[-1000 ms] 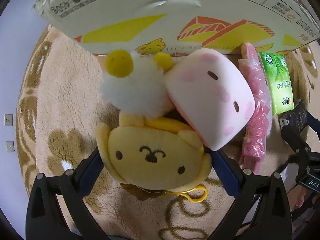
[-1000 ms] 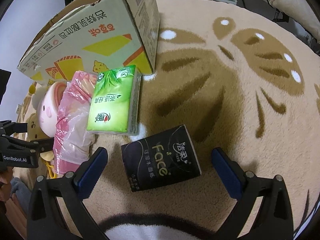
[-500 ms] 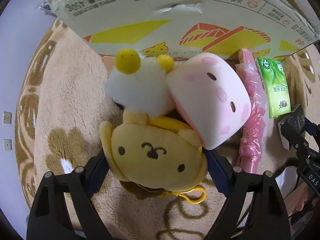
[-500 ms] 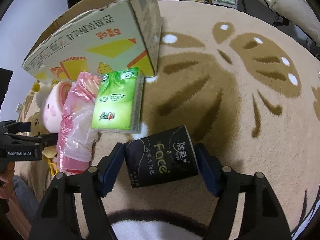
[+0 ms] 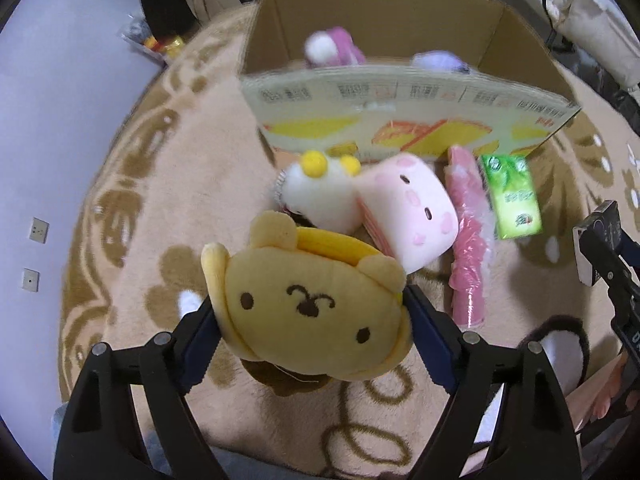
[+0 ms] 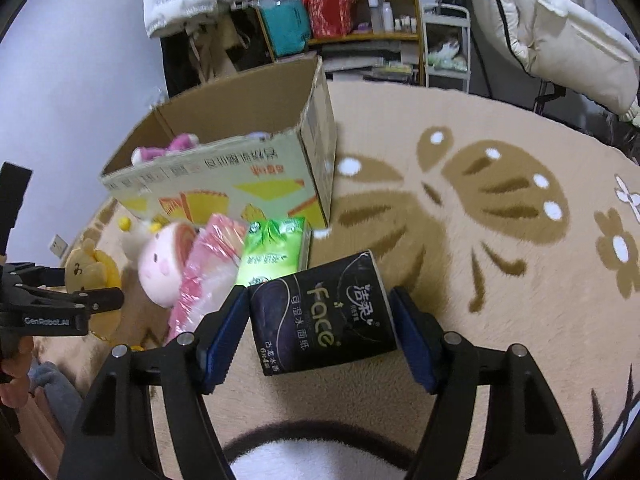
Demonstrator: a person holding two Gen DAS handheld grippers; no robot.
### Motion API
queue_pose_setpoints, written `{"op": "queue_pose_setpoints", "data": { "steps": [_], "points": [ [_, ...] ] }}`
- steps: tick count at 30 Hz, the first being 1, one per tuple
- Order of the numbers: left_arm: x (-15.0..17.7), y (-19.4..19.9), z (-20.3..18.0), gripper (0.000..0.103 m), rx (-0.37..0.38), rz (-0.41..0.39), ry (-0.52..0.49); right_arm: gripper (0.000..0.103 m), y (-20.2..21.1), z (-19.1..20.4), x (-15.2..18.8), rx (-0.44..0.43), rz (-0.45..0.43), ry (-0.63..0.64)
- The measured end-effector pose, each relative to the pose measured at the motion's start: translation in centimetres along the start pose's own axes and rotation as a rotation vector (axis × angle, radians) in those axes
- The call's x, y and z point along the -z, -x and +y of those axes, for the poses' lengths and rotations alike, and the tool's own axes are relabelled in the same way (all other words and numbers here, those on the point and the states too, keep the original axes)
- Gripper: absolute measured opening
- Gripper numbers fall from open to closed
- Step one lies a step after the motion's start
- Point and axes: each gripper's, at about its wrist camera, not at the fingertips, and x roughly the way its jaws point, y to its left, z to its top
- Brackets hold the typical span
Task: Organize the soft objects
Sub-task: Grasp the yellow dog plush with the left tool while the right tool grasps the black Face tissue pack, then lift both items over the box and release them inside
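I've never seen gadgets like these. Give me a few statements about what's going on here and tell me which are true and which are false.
1. The left gripper holds a yellow plush dog. True.
2. The right gripper holds the green tissue pack. False: it is clamped on the black tissue pack; the green one lies on the rug.
3. The cardboard box already has plush toys inside. True: a pink-and-white one and a pale purple one show over its near wall.
4. The pink square plush is inside the box. False: it lies on the rug in front of the box.
5. A pink plastic bag lies between the pink square plush and the green tissue pack. True.
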Motion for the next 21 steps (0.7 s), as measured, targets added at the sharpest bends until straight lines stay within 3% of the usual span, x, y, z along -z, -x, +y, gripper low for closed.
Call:
{"op": "queue_pose_setpoints", "data": {
  "steps": [14,21],
  "points": [
    [1.3,9.7,1.0,0.085,-0.060,-0.363,0.071,0.075,3.7,-0.2,-1.3,-0.027,-0.143,-0.039],
    [1.5,12.4,1.1,0.085,-0.073,-0.478,0.084,0.075,5.4,0.6,-1.4,-0.047,-0.205,-0.013]
  ]
}}
